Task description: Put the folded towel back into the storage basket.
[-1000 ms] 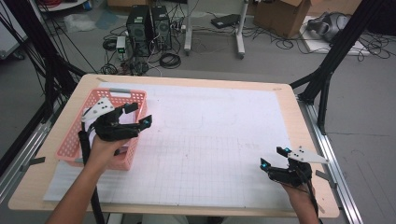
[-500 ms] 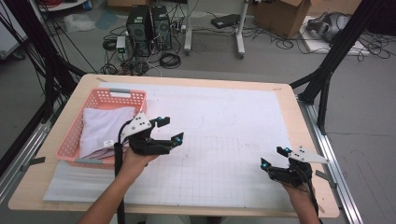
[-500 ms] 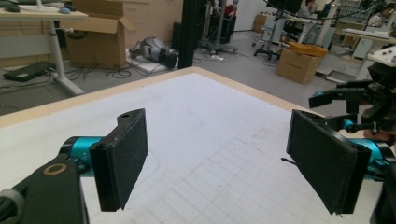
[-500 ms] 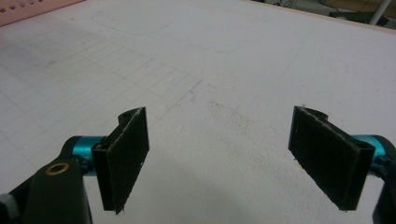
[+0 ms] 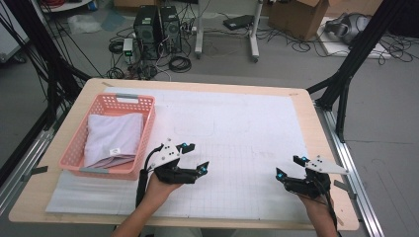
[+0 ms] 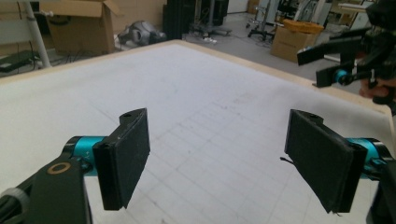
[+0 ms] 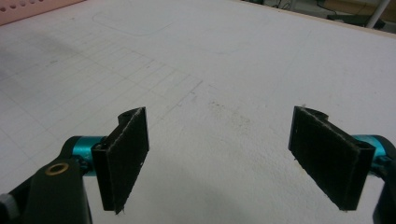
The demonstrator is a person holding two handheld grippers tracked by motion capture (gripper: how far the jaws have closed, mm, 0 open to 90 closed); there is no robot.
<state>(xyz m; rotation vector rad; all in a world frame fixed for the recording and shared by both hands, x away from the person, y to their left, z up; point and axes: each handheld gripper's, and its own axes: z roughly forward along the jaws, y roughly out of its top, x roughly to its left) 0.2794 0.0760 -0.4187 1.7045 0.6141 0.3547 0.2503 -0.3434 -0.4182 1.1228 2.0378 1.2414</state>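
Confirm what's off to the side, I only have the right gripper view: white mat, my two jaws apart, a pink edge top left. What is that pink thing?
Observer: A pink basket at the table's left side, holding a folded white cloth.
Operator: Left hand-held gripper in it?
Observer: No. The left hand-held gripper is over the mat, right of the basket, jaws apart and empty.
Operator: And mine, from above?
Observer: The right hand-held gripper sits near the table's front right corner, open.
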